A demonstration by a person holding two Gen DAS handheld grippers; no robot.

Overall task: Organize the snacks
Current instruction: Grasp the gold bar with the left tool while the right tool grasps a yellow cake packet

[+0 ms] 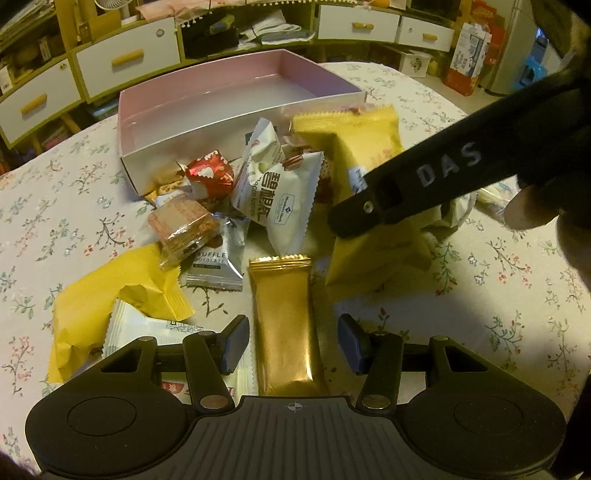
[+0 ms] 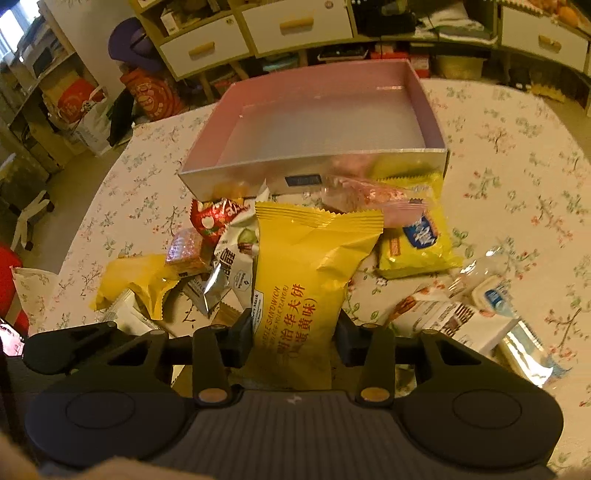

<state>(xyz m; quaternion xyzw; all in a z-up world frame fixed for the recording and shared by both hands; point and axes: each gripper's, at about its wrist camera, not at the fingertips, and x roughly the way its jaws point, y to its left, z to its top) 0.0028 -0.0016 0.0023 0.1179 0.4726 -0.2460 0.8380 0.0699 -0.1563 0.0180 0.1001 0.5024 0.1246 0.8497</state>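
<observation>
A pink-lined box [image 1: 236,92] stands open at the far side of the flowered table, and it also shows in the right wrist view [image 2: 321,118]. A heap of wrapped snacks lies in front of it. My left gripper [image 1: 291,345] is open, its jaws either side of a gold bar packet [image 1: 284,325] on the cloth. My right gripper [image 2: 295,338] is shut on a yellow sandwich-wafer packet [image 2: 310,273], held upright above the heap. In the left wrist view that gripper [image 1: 417,188] is a black arm over the same yellow packet [image 1: 362,147].
Loose snacks: white pecan packet [image 1: 284,199], red foil sweet [image 1: 210,173], truffle chocolate sachet [image 1: 218,262], crumpled yellow wrapper [image 1: 110,295], yellow biscuit pack [image 2: 417,236], white packets at right [image 2: 454,317]. Drawers and shelves [image 2: 295,26] stand behind the table.
</observation>
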